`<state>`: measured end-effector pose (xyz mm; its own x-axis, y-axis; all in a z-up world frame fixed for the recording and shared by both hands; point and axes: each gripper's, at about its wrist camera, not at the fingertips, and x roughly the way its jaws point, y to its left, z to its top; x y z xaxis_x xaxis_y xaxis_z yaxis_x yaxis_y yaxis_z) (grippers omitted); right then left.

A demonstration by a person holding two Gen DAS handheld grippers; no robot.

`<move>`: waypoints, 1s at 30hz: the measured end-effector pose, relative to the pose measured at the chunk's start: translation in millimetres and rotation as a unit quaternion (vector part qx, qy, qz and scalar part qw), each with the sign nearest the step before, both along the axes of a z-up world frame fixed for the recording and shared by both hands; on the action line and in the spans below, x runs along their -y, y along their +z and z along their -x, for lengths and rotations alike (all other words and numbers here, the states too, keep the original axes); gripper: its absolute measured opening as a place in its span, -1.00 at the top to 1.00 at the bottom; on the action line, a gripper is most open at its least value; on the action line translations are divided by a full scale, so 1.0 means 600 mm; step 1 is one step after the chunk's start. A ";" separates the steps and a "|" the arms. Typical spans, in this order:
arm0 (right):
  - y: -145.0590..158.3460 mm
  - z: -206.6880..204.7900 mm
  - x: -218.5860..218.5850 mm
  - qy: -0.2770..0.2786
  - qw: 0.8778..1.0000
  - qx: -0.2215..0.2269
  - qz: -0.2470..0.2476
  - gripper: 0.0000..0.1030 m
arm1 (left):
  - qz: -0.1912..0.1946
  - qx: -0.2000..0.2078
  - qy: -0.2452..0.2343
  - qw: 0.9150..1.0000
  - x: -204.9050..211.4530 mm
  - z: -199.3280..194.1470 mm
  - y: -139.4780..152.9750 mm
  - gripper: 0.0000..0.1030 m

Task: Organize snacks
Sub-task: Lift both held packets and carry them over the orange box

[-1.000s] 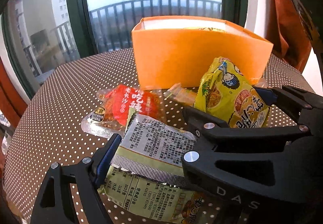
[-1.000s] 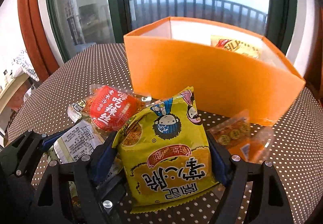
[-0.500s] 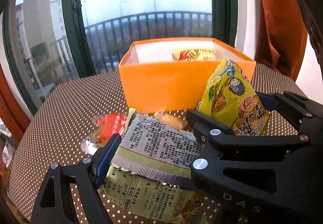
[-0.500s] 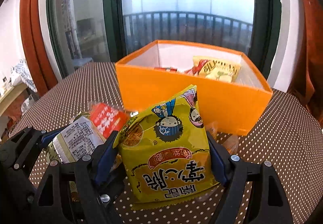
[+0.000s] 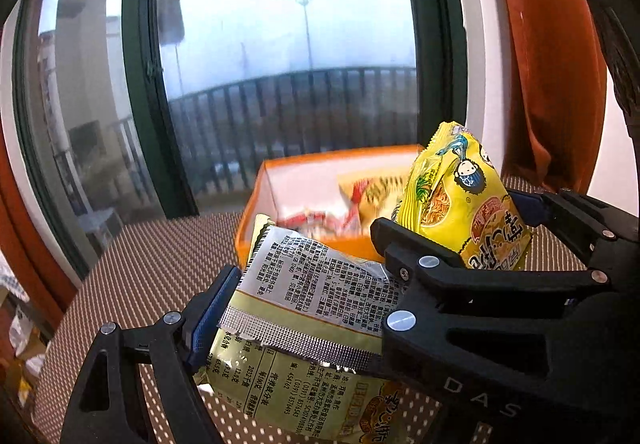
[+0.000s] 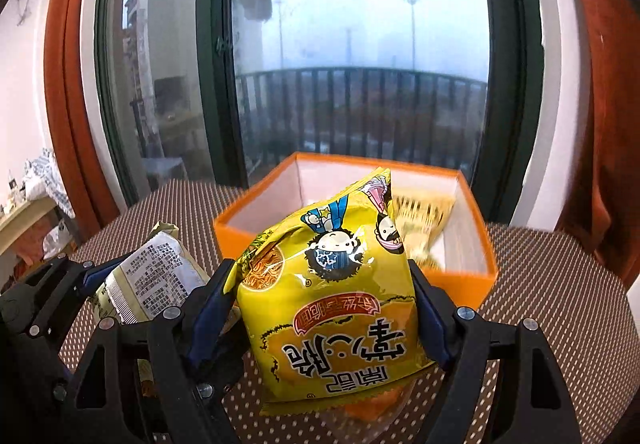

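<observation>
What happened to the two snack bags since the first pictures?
Both bags went up off the table toward the orange box. The left gripper still grips the pale bag, and the right gripper still grips the yellow bag. The red packet dropped out of view. The box stayed put.

A tall window (image 6: 360, 64) with dark green frames fills the far wall, showing a hazy pale sky and a dark balcony railing (image 6: 360, 104). Rust-orange curtains (image 6: 612, 104) hang at both sides against white walls. The worktop (image 6: 560, 284) wears a brown cloth dotted white.
</observation>
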<state>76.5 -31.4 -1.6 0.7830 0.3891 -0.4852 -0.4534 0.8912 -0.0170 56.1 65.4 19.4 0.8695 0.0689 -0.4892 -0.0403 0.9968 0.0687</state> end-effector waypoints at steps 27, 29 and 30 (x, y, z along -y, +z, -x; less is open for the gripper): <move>0.090 -0.133 0.025 -0.008 0.995 0.020 -0.094 -0.58 | -0.031 0.056 0.032 0.997 0.019 -0.120 0.090 -0.61; 0.081 -0.151 0.028 -0.013 0.995 0.012 -0.096 -0.58 | -0.033 0.049 0.031 0.998 0.022 -0.139 0.079 -0.61; 0.074 -0.164 0.029 -0.020 0.995 0.001 -0.097 -0.58 | -0.035 0.045 0.032 0.998 0.024 -0.151 0.074 -0.60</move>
<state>175.1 -48.9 42.7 0.8008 0.4444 -0.4015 -0.4181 0.8948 0.1565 146.4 50.8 63.7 0.9026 0.1571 -0.4007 -0.1134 0.9849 0.1307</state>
